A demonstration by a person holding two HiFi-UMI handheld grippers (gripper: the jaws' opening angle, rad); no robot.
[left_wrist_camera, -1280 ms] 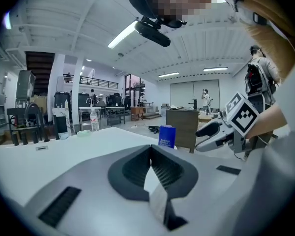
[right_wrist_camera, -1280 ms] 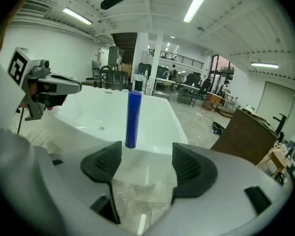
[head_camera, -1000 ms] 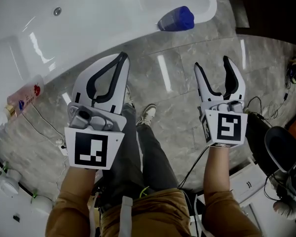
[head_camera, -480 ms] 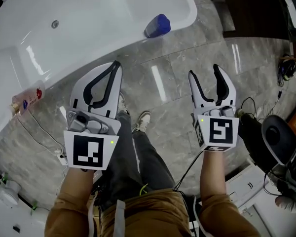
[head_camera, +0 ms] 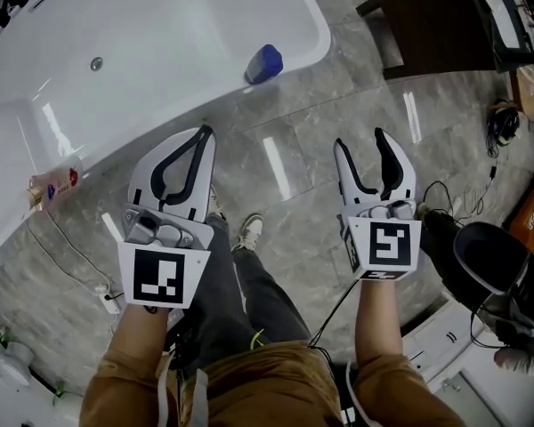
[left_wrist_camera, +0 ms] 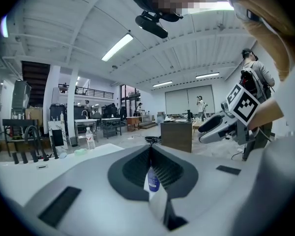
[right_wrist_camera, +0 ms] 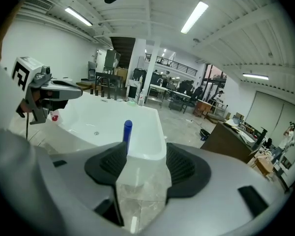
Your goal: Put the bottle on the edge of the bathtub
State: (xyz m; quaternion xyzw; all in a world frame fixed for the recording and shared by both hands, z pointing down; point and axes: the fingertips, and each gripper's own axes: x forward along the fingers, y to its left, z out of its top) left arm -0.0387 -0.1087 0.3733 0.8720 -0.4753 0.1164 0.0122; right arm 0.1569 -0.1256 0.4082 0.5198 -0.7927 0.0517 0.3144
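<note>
We hold both grippers above the marble floor, well apart from the bathtub. The blue bottle stands upright on the bathtub's edge near its rounded end, touched by neither gripper. The left gripper has its fingers brought together at the tips, holding nothing. The right gripper has its fingers spread fairly wide and closing, with only floor between them. A pink bottle lies further along the edge.

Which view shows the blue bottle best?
The right gripper view: the blue bottle stands upright, seen from the side. The head view shows it small, from above; the left gripper view shows it tiny.
</note>
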